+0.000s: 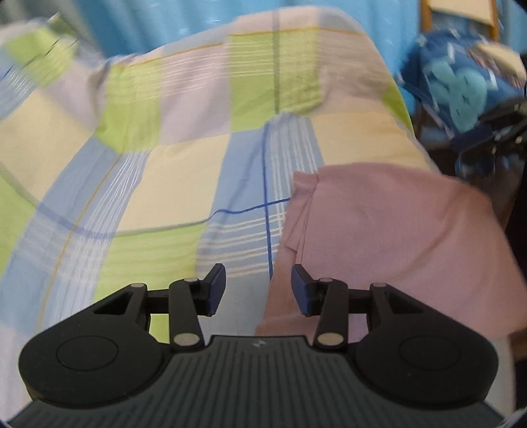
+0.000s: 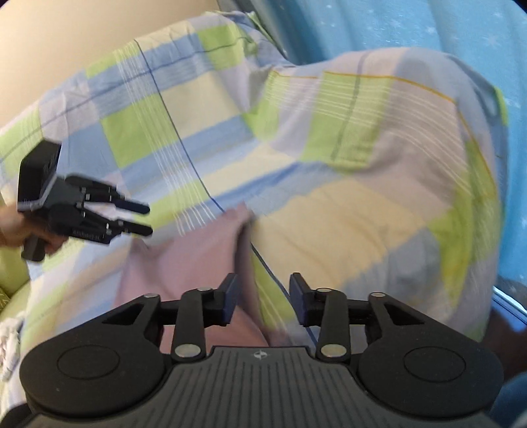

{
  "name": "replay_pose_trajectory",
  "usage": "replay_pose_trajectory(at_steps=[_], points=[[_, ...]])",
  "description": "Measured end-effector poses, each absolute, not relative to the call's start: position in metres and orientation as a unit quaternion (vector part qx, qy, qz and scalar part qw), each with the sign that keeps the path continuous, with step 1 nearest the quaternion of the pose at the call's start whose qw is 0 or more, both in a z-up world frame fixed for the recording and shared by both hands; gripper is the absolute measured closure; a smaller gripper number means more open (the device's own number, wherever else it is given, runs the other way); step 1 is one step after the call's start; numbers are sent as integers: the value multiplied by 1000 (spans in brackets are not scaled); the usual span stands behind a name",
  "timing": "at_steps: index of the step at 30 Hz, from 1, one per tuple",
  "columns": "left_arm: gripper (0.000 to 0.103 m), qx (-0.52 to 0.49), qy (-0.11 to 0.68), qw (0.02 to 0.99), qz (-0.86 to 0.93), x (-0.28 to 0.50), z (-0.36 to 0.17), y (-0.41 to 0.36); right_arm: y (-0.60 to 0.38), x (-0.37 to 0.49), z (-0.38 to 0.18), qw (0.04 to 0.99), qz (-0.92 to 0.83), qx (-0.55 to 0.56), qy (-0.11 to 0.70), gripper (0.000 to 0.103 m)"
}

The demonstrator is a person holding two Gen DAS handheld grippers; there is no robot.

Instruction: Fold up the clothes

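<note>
A folded pink garment (image 1: 388, 237) lies on the checked bedsheet (image 1: 164, 171), in the right half of the left wrist view. My left gripper (image 1: 258, 289) hovers open over the garment's near left edge, with nothing between its fingers. In the right wrist view the same pink garment (image 2: 187, 263) lies low and left of centre. My right gripper (image 2: 263, 303) is open above the garment's right edge and the sheet (image 2: 346, 197), also with nothing held. The left gripper (image 2: 146, 219) appears there at the left, held by a hand, its fingers apart.
A blue patterned bundle (image 1: 461, 85) sits beyond the bed at the far right, with dark objects (image 1: 500, 125) below it. A light blue curtain (image 2: 395, 29) hangs behind the bed. A green cushion edge (image 2: 13, 289) shows at the lower left.
</note>
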State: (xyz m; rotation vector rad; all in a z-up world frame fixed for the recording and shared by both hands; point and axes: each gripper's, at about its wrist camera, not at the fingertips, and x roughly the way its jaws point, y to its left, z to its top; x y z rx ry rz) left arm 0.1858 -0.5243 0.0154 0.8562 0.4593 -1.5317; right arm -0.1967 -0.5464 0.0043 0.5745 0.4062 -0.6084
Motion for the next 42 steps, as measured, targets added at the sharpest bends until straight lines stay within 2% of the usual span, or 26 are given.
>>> replay_pose_trajectory(at_steps=[2,8,9,10,11,13,16,18,21,23,27,29,31,33,36,38,40,42], points=[[64,331,235,635,-658,192,13,-510,-567,-175,4,895,-266,298,200,54],[64,261,305,662,-633,199,-7,-490,-617,-118,-10,886,-234,332,222,56],[64,255,308,665,-630,199,-10,-489,-623,-112,-14,883,-233,336,228,61],[65,249,312,669,-628,199,-13,-488,-626,-108,-17,882,-234,338,232,85],[65,249,310,672,-625,198,-15,-488,-625,-108,-17,885,-234,331,229,98],[66,257,298,679,-620,195,-16,-483,-621,-109,-13,898,-231,307,215,99],[65,247,291,683,-622,197,-13,-477,-606,-118,4,939,-203,235,150,101],[65,234,299,684,-623,200,-10,-476,-608,-117,5,942,-210,218,145,100],[65,211,314,683,-624,204,-7,-479,-626,-109,-11,923,-223,247,193,99],[65,202,324,681,-625,205,-6,-486,-631,-107,-19,916,-221,259,210,94],[66,233,332,675,-616,197,-16,-501,-636,-108,-23,917,-206,276,200,95],[76,249,327,681,-607,194,-21,-504,-637,-102,-24,917,-213,266,208,96],[91,251,319,693,-596,195,-22,-502,-637,-96,-25,914,-228,250,222,94],[91,258,311,703,-585,198,-22,-498,-635,-96,-25,907,-264,229,235,87],[89,285,287,716,-568,196,-16,-490,-623,-116,-10,908,-296,203,215,85],[87,331,241,720,-560,185,-9,-481,-608,-138,4,909,-314,188,198,74],[74,375,201,703,-570,167,-7,-472,-590,-164,10,906,-321,202,186,66],[71,418,160,679,-582,147,-5,-463,-571,-192,6,901,-312,242,179,64]])
